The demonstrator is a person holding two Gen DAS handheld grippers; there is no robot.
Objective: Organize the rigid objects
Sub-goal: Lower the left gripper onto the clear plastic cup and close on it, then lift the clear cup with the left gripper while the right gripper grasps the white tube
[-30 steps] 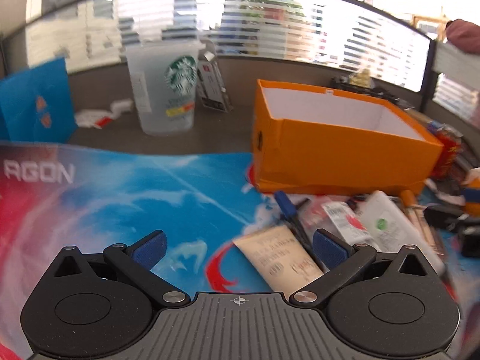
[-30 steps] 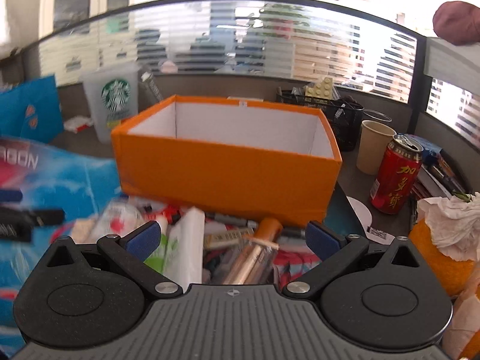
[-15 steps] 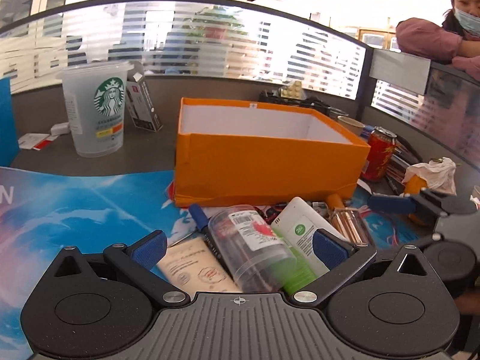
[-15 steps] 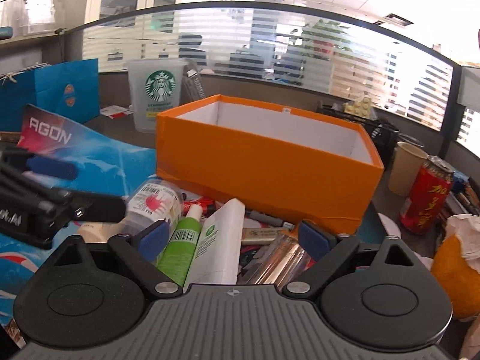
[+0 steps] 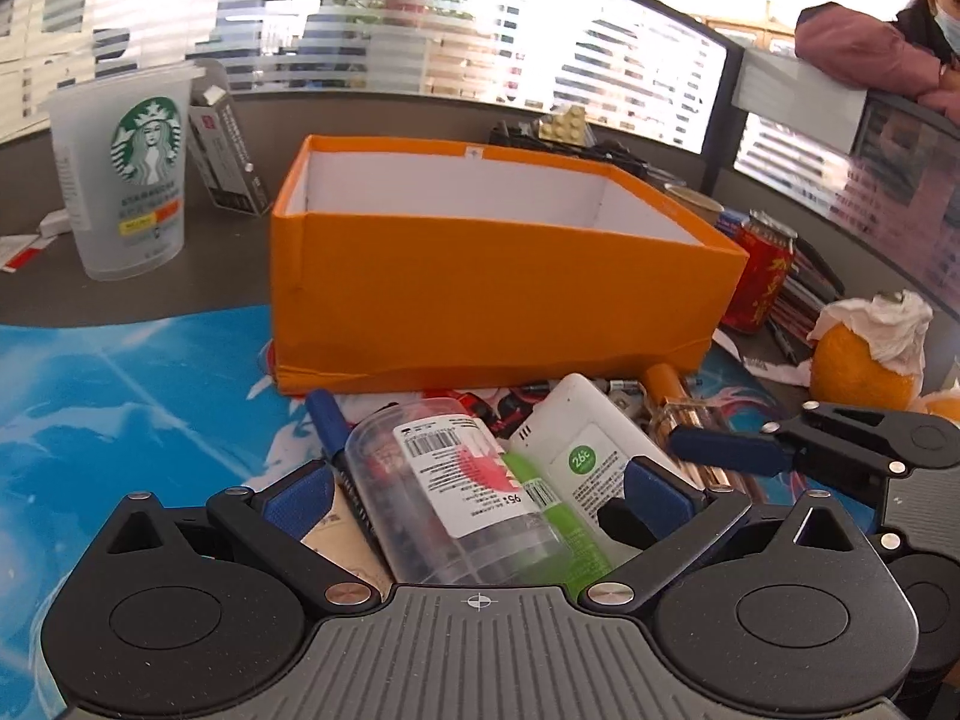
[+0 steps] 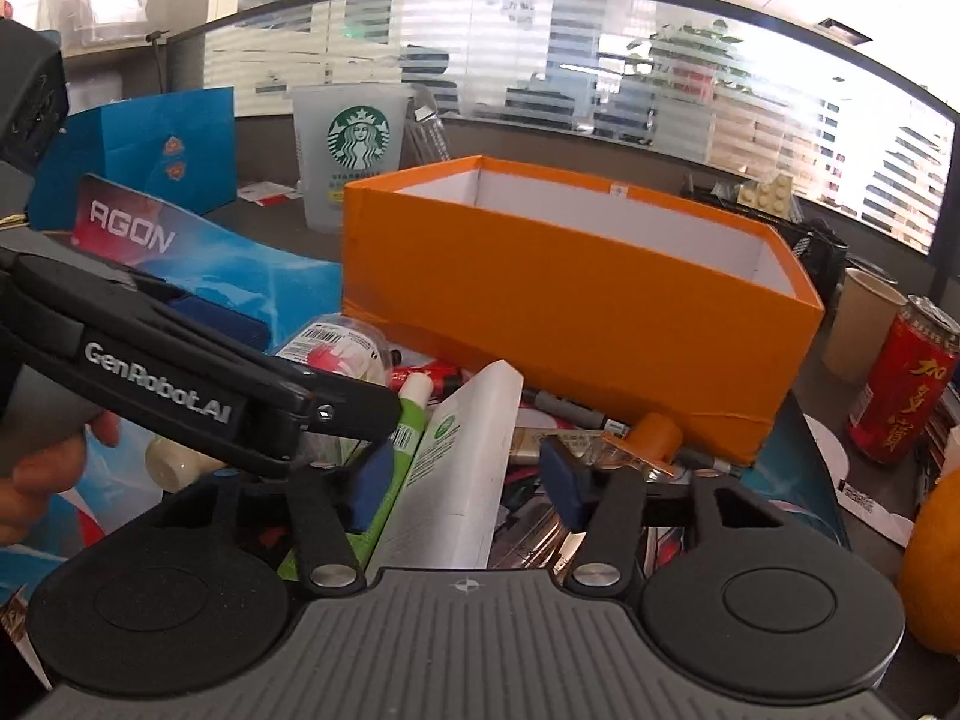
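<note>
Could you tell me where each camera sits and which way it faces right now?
Left wrist: on the left gripper, looking along its fingers over a clear plastic jar and white bottle toward the orange box; the right gripper shows at right.
Right wrist: on the right gripper, facing the same box from farther right, straddling the white bottle; the left gripper and the person's hand enter from the left.
Shared: box, jar, bottle, Starbucks cup, red can.

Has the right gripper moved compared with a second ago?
Yes. The right gripper has swung right around the orange box: the box's left corner now faces the camera, and the white tube now sits between its narrowed jaws.
</note>
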